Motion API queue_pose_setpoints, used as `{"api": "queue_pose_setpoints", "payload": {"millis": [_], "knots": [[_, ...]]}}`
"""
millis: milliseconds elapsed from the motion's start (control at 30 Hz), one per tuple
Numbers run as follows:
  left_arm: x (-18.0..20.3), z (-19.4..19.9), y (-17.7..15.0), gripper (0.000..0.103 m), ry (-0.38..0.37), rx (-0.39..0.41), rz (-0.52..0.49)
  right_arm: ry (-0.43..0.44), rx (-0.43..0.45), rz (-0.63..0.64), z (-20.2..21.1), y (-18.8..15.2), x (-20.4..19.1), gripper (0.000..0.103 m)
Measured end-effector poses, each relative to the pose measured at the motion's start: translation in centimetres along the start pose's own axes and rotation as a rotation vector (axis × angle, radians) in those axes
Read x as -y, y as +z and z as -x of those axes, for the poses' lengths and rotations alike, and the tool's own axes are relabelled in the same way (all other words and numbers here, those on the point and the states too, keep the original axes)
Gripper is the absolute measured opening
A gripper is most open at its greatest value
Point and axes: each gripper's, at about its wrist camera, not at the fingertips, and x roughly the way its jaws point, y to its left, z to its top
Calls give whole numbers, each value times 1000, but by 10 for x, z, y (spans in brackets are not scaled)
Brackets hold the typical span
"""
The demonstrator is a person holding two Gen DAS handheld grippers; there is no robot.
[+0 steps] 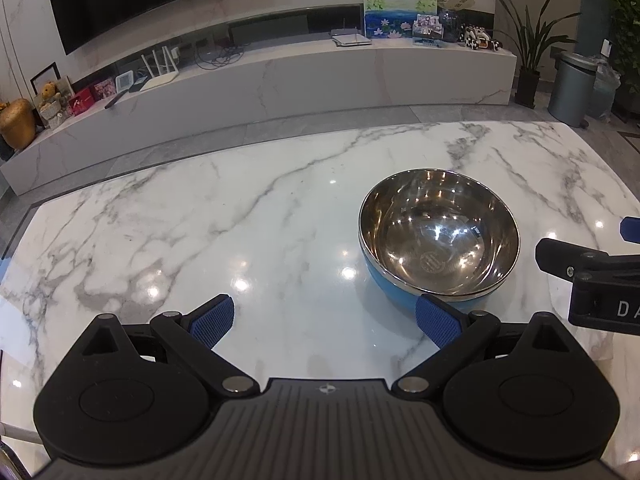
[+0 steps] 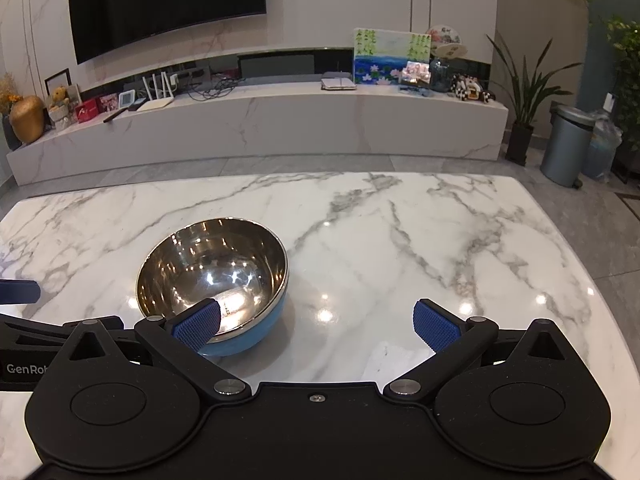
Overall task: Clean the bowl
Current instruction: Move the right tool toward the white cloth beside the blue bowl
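bowl: upright on the marble worktop, between both grippers, inside looks shiny
feel: probably light, stiff, slippery steel liner
grab spot: I'd pinch the rim
left gripper: fingers apart, empty
right gripper: same, spread, nothing held

Left gripper hangs over the marble table with jaws spread wide and empty, its right pad overlapping the near rim of a steel bowl with blue exterior standing upright.
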Motion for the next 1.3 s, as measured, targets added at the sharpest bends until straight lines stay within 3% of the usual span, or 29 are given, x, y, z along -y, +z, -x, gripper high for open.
{"api": "queue_pose_setpoints", "payload": {"millis": [767, 1300], "knots": [[-4, 5, -3, 99, -23, -9, -29, -20, -57, -29, 6, -14, 7, 102], [31, 8, -15, 99, -57, -11, -111, -82, -113, -78, 24, -49, 30, 102]]}}
